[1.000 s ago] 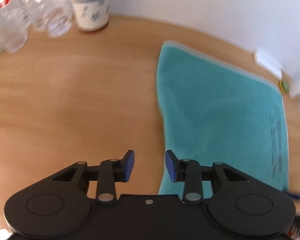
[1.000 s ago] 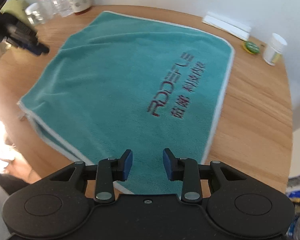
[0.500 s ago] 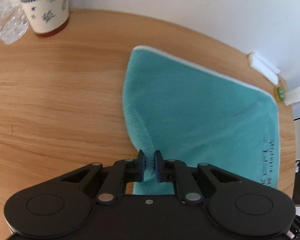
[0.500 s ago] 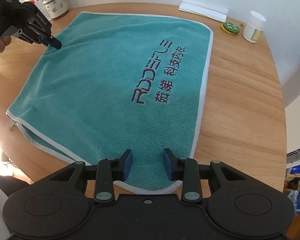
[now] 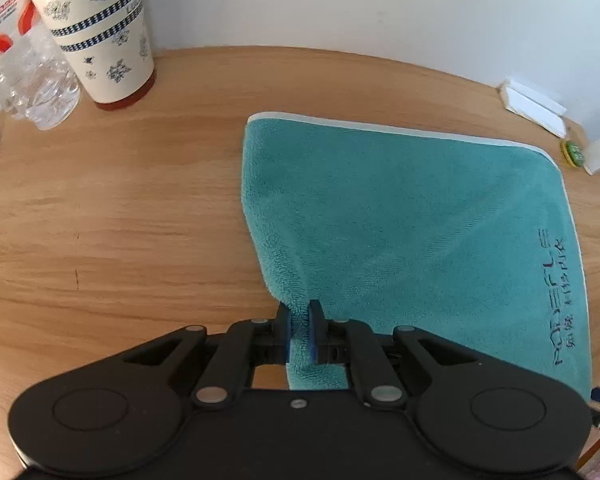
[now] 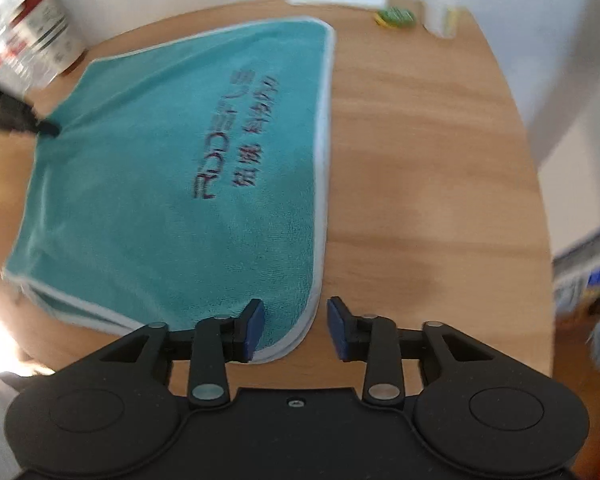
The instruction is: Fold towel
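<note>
A teal towel (image 5: 412, 232) with a pale border and dark embroidered lettering lies folded in two layers on the round wooden table (image 5: 112, 216). My left gripper (image 5: 299, 334) is shut on the towel's left edge, the cloth pinched between its blue pads. In the right wrist view the towel (image 6: 172, 184) spreads ahead, and my right gripper (image 6: 295, 330) is open, straddling the towel's near right corner just above the table. The left gripper (image 6: 46, 127) shows at the towel's far left edge. This right view is blurred.
A patterned paper cup (image 5: 100, 36) and clear plastic bottles (image 5: 24, 76) stand at the back left. A white box (image 5: 534, 106), a green lid (image 6: 394, 16) and a small white bottle (image 6: 442, 6) sit near the back right rim. The table edge (image 6: 540, 208) curves on the right.
The left gripper closed on the towel's left edge and stays clamped there. The right gripper slid right along the near edge to the towel's near right corner, still open.
</note>
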